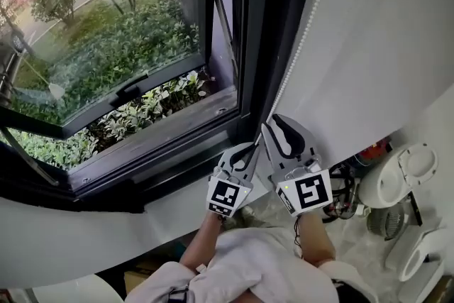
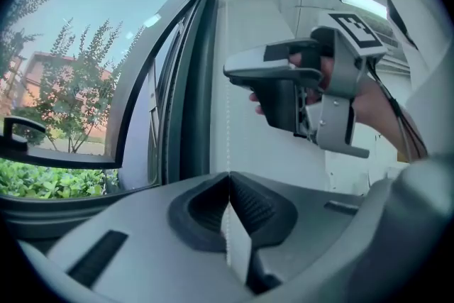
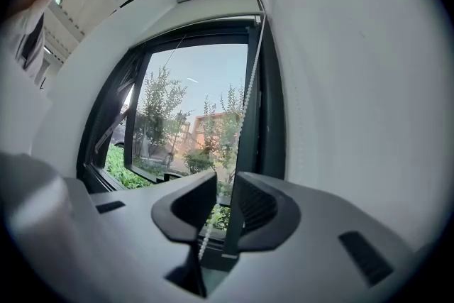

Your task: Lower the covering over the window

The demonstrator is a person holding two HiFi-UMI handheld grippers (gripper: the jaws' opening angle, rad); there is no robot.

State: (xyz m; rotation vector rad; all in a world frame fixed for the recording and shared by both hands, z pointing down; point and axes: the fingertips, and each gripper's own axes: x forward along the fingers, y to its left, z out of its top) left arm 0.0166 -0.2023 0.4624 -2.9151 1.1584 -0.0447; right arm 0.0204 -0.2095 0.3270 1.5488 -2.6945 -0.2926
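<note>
A room in what looks like a home, at a window low over a garden

A dark-framed window point(image 1: 135, 92), tilted open, looks onto a green hedge point(image 1: 120, 53), slender trees point(image 3: 159, 110) and a reddish brick building point(image 3: 206, 128). A white bead chain point(image 1: 305, 32) hangs along a plain white wall point(image 1: 376, 32) above a white sill point(image 1: 71, 238). Rounded white plastic appliances point(image 1: 397, 177) and tangled dark cables point(image 1: 344, 191) sit on the pale floor point(image 1: 355, 238).

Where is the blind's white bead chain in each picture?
Head view: the bead chain runs from top right down to mid-picture.
Left gripper view: the bead chain is a thin vertical line at centre, pinched in the left gripper's shut jaws.
Right gripper view: it slants down the centre, between the right gripper's open jaws.
Shared landmark: the dark window frame.
</note>
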